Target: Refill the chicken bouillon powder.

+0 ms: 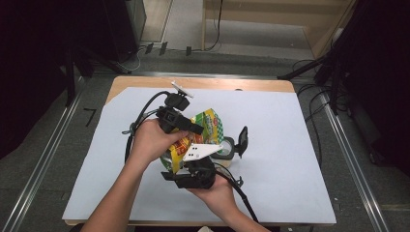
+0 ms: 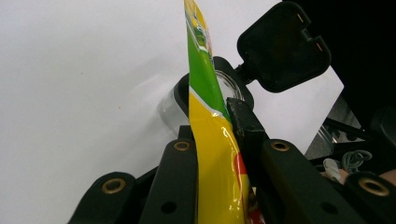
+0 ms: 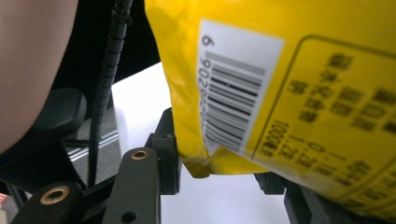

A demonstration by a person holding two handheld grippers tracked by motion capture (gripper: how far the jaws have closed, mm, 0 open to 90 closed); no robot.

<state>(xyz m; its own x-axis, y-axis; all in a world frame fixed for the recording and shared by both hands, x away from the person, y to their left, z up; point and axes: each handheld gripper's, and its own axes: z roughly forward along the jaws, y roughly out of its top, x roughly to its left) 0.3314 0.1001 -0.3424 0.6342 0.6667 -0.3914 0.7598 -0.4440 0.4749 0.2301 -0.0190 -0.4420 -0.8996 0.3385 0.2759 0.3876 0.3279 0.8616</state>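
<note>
yellow snack bag (image 2: 212,154) pinched between left gripper (image 2: 219,135) jaws, right gripper (image 3: 219,175) seemingly gripping its corner

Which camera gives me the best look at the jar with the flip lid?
The left gripper view: the jar sits behind the snack bag, lid open. The high view shows it small, partly hidden by the bag. The right gripper view gives bag and barcode.

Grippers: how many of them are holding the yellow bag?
2: the left gripper pinches the bag's upper edge; the right gripper grips its bottom corner.
</note>
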